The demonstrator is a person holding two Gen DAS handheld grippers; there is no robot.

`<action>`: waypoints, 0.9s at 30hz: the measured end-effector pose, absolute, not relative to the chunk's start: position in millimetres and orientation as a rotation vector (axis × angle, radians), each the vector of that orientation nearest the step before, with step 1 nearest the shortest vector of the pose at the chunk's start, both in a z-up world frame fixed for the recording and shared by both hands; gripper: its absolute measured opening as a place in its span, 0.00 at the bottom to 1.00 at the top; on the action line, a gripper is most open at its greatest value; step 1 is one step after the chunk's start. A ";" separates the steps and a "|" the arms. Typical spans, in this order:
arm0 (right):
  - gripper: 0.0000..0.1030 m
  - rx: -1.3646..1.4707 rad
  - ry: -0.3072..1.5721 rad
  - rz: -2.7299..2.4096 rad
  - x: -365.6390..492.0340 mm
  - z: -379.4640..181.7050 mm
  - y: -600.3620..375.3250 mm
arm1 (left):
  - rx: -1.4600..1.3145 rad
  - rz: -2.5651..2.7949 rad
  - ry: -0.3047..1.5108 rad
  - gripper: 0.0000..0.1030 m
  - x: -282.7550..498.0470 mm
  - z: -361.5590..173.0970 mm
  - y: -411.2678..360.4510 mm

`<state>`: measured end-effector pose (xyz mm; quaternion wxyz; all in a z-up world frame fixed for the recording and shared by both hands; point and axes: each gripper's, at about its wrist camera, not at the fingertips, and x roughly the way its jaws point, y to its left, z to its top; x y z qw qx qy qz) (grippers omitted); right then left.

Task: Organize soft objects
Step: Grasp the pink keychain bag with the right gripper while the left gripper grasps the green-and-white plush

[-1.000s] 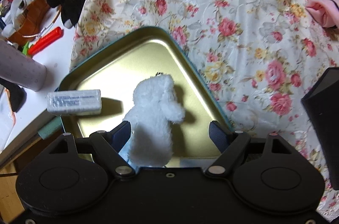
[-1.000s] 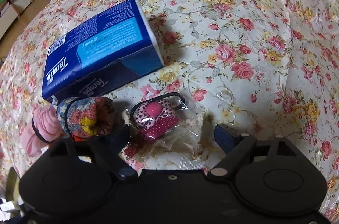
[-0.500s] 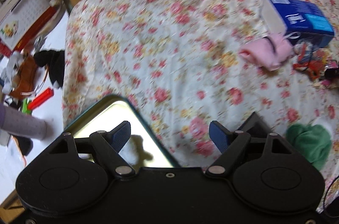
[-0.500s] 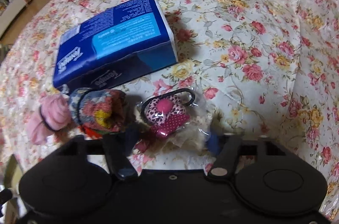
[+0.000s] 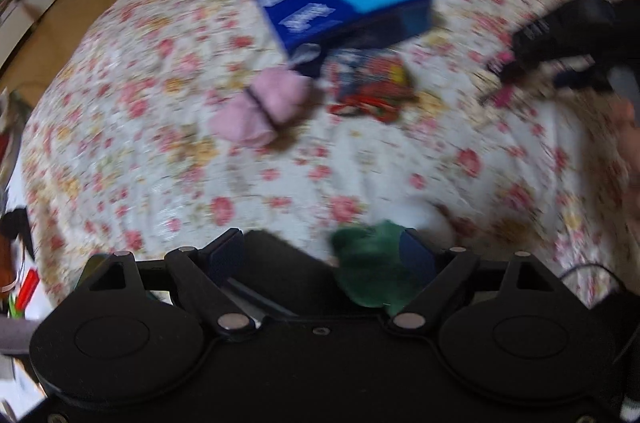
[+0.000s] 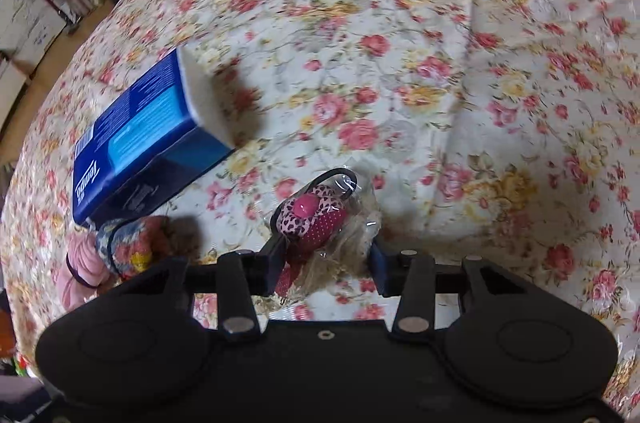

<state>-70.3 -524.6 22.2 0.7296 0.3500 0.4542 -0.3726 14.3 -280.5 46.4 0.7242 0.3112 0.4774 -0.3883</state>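
hair tie (image 6: 312,219) in its clear wrap sits on the bed (image 6: 440,63), clenched in my right tongs (image 6: 326,263); my left tongs (image 5: 320,255) are opening, empty, green toy (image 5: 372,263) just beneath.

The left gripper (image 5: 322,253) has left the gold tin and the white plush toy behind, both now gone from its view. It now hangs over the flowered bedspread (image 5: 360,159) with its jaws opening, a green soft toy (image 5: 370,265) lying under its right finger, untouched as far as the blur allows. The right gripper (image 6: 326,259), wide apart a second ago, has closed on the plastic-wrapped pink hair tie (image 6: 312,219), which now sits lifted off the bedspread, farther from the multicoloured roll (image 6: 128,243).
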 end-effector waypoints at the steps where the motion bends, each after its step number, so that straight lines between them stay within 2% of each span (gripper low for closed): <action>1: 0.41 0.781 0.997 -0.820 -73.0 22.1 -527.1 | 0.716 -0.884 1.046 0.80 5.3 43.5 -284.4; 6: 0.42 0.804 0.966 -0.861 -86.2 26.6 -536.5 | 0.899 -0.924 0.963 0.80 -27.8 22.0 -302.8; 9: 0.47 0.828 0.943 -0.874 -93.4 27.8 -544.9 | 0.977 -0.912 0.948 0.80 -34.0 5.7 -312.9; 11: 0.57 0.839 0.923 -0.890 -100.8 31.1 -548.9 | 1.002 -0.899 0.955 0.79 -33.4 -3.9 -317.5; 13: 0.82 0.853 0.895 -0.910 -105.9 33.2 -552.5 | 1.007 -0.890 0.970 0.76 -30.7 -12.2 -320.8; 16: 0.90 0.847 0.887 -0.927 -107.9 35.1 -554.8 | 0.951 -0.906 0.996 0.65 -24.1 -11.8 -322.9; 17: 0.93 0.844 0.892 -0.932 -105.9 33.5 -554.5 | 0.929 -0.916 1.015 0.55 -21.5 -10.9 -323.6; 18: 0.96 0.843 0.899 -0.936 -103.8 31.4 -554.5 | 0.906 -0.920 1.038 0.54 -18.2 -10.5 -325.3; 27: 0.96 0.775 1.042 -0.909 -67.4 4.8 -543.1 | 0.801 -0.851 1.067 0.51 -3.8 -3.1 -328.2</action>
